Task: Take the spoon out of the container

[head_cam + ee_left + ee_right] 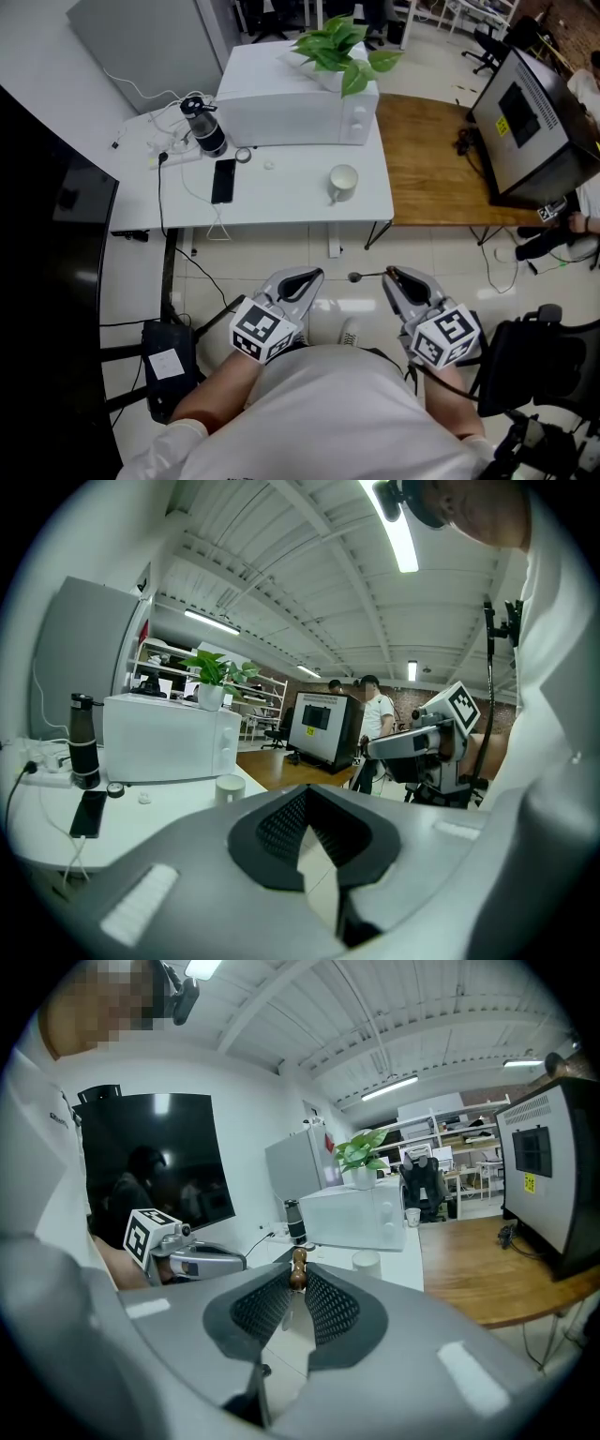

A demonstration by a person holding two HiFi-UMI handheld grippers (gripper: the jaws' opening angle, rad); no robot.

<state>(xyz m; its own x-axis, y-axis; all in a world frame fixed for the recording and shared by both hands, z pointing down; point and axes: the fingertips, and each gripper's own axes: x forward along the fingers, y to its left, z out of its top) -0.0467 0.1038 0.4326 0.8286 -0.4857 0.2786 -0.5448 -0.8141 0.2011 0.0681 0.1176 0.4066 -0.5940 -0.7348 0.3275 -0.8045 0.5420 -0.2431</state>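
Note:
A white mug (343, 180) stands on the white table (300, 197), far ahead of both grippers; it also shows in the left gripper view (229, 787) and the right gripper view (366, 1260). My right gripper (392, 274) is held low near my body, shut on the spoon (361, 277). The spoon sticks out to the left over the floor. Its brown handle end (298, 1269) pokes up between the closed jaws of the right gripper (298, 1283). My left gripper (314, 275) hangs beside it, and its own view shows this gripper (306, 794) shut with nothing in it.
On the white table are a microwave (295, 108) with a plant (337, 42) on top, a dark bottle (203, 127), a phone (223, 180) and cables. A wooden table (431, 159) with a monitor (530, 122) stands to the right. A black chair (539, 366) is at my right.

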